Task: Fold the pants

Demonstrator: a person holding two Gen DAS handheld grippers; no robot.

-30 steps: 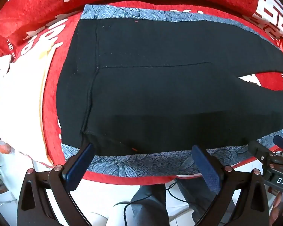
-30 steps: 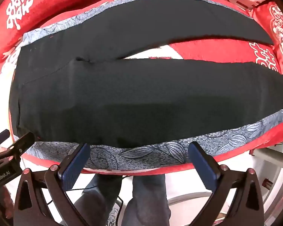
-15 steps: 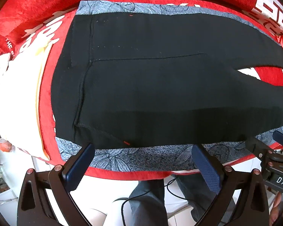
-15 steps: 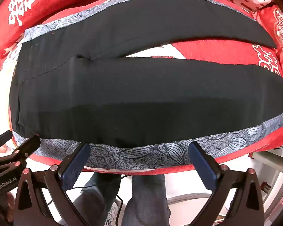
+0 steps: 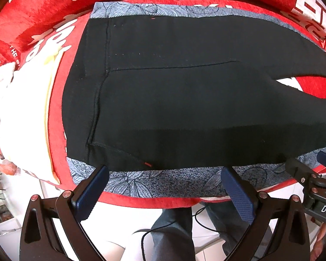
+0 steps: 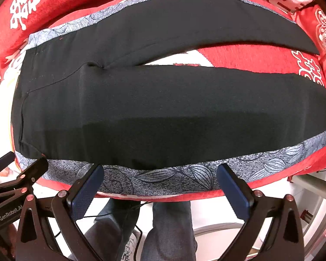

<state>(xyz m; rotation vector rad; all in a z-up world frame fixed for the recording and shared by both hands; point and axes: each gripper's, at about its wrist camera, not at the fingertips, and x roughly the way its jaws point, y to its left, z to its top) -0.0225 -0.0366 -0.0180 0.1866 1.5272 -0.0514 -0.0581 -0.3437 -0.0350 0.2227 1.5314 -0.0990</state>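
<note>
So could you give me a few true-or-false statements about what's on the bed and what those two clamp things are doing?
1. The black fabric pants lie spread flat, both legs apart. True.
2. The left gripper has its jaws shut on the waistband. False: its jaws stand open, holding nothing.
3. A grey leaf-patterned cloth lies under the pants. True.
4. The pants are already folded in half. False: both legs show side by side, with the red bedcover with white characters visible between them.
5. The right gripper is open, by the near edge of the grey cloth. True.
</note>
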